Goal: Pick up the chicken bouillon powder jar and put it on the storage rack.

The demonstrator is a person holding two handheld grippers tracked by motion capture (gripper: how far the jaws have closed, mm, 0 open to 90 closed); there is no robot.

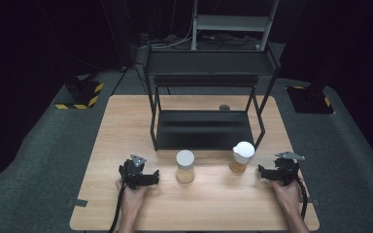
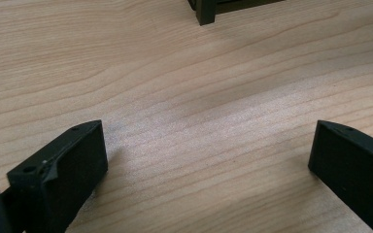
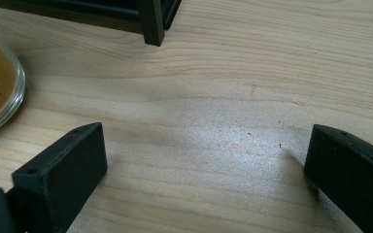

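1. The left gripper and right gripper rest low over the table, jaws spread wide, holding nothing.
2. Between them stand two spice jars: a grey-lidded jar and a white-capped jar.
3. Beyond stands the black rack. A sound grasp would likely close squarely on a jar's body, keeping it upright.

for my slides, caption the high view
Open left gripper and right gripper flank two jars before a rack.

left tool: black, grey plate | right tool: black, trailing cable
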